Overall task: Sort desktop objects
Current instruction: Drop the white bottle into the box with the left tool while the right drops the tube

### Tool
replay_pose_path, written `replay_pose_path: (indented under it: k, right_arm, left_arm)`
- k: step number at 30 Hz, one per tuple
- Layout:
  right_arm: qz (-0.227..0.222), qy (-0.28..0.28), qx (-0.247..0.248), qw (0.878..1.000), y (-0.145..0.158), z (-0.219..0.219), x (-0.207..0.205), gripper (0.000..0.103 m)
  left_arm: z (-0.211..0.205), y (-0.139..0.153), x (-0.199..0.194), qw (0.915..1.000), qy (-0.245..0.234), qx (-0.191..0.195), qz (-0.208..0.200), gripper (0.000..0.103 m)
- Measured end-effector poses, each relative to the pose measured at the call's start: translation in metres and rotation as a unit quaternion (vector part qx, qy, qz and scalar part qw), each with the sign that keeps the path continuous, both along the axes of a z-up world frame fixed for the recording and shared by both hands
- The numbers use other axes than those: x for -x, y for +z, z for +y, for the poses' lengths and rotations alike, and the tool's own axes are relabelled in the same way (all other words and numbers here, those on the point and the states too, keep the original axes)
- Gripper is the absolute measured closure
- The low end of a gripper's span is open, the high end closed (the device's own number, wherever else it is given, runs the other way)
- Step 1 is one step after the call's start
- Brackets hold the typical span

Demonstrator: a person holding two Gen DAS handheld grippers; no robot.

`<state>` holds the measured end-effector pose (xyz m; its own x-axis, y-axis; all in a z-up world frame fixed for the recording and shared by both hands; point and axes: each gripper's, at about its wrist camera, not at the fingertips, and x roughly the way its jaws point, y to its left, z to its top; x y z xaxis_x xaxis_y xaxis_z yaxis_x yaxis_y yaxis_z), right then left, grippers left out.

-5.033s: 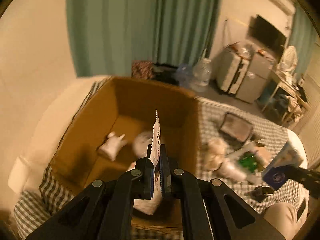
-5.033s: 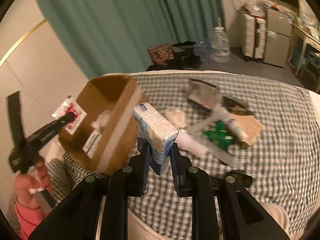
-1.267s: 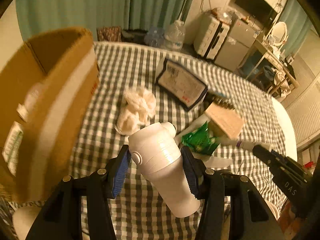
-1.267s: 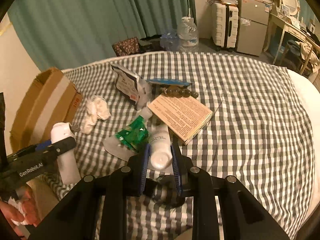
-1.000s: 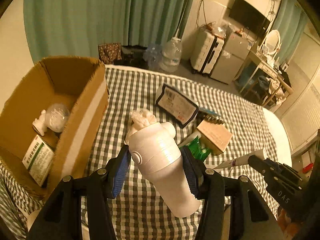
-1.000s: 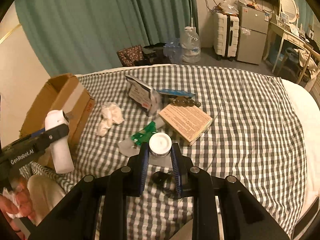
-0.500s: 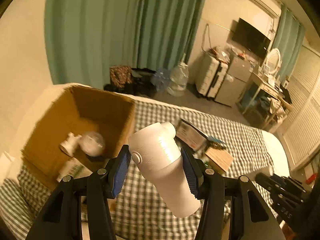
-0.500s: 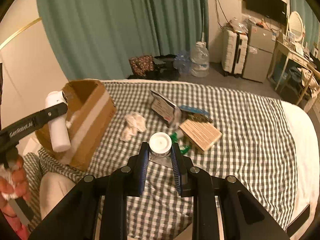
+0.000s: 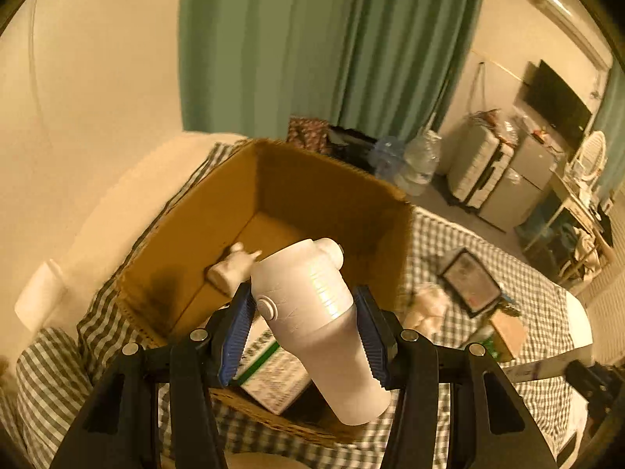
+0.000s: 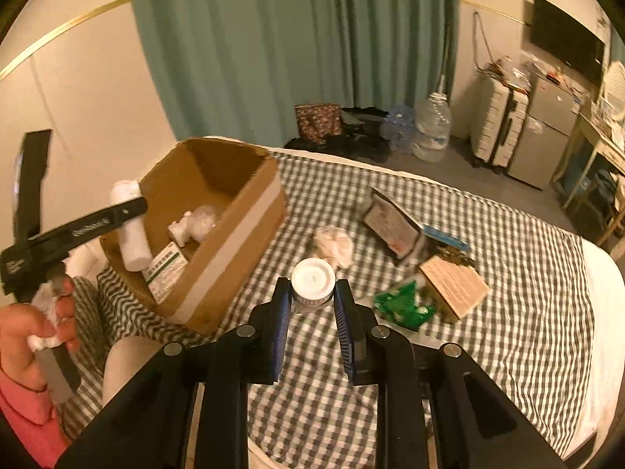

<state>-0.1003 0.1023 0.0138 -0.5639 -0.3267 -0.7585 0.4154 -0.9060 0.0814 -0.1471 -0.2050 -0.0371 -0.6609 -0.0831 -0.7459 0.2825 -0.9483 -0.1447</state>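
Left gripper [image 9: 304, 328] clamps white bottle [image 9: 312, 312], tilted, above the cardboard box [image 9: 332, 191]. Right gripper [image 10: 312, 308] pinches small jar [image 10: 313, 283]; a release short of the box would likely drop it onto the bed [image 10: 508, 312].

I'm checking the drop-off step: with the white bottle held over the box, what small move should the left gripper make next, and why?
Probably lower it a little, then open. The left gripper is shut on the white bottle, which hangs over the open cardboard box already holding sorted items, so releasing there should land it inside.
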Motion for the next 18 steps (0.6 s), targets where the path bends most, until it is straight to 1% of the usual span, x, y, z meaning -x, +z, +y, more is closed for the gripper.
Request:
replay_pose_path:
  k: [2, 6, 8, 10, 11, 12, 13, 15, 18]
  right_arm:
    - [0.002, 0.008, -0.002, 1.0, 0.001, -0.009, 0.001, 0.081]
    - [0.003, 0.028, 0.0, 1.0, 0.005, -0.035, 0.004, 0.081]
    - [0.003, 0.038, 0.002, 0.999, 0.007, -0.048, 0.007, 0.081]
    - [0.006, 0.048, 0.003, 0.999, 0.009, -0.064, 0.011, 0.081]
    - [0.006, 0.054, 0.003, 0.999, 0.011, -0.071, 0.013, 0.081]
    - [0.007, 0.06, 0.005, 0.998, 0.012, -0.081, 0.015, 0.081]
    - [0.008, 0.065, 0.006, 0.998, 0.013, -0.087, 0.017, 0.081]
    - [0.009, 0.078, 0.009, 0.997, 0.015, -0.103, 0.02, 0.081]
    - [0.009, 0.096, 0.01, 0.995, 0.016, -0.123, 0.024, 0.081]
  left_arm:
    - [-0.009, -0.01, 0.002, 1.0, 0.003, 0.006, -0.007, 0.05]
    - [-0.022, -0.023, 0.006, 0.9999, 0.005, -0.002, -0.016, 0.05]
    - [-0.025, -0.03, 0.011, 0.9998, 0.001, 0.002, -0.022, 0.05]
    - [-0.028, -0.036, 0.015, 0.9995, -0.006, 0.013, -0.03, 0.046]
    - [-0.029, -0.037, 0.016, 0.9993, -0.006, 0.018, -0.034, 0.035]
    - [-0.033, -0.038, 0.017, 0.9991, -0.003, 0.022, -0.035, 0.021]
    - [-0.036, -0.038, 0.014, 0.9992, 0.001, 0.026, -0.031, 0.018]
    - [-0.039, -0.039, 0.013, 0.9995, -0.002, 0.025, -0.021, 0.017]
    - [-0.045, -0.042, 0.012, 0.9992, -0.01, 0.027, -0.027, 0.017]
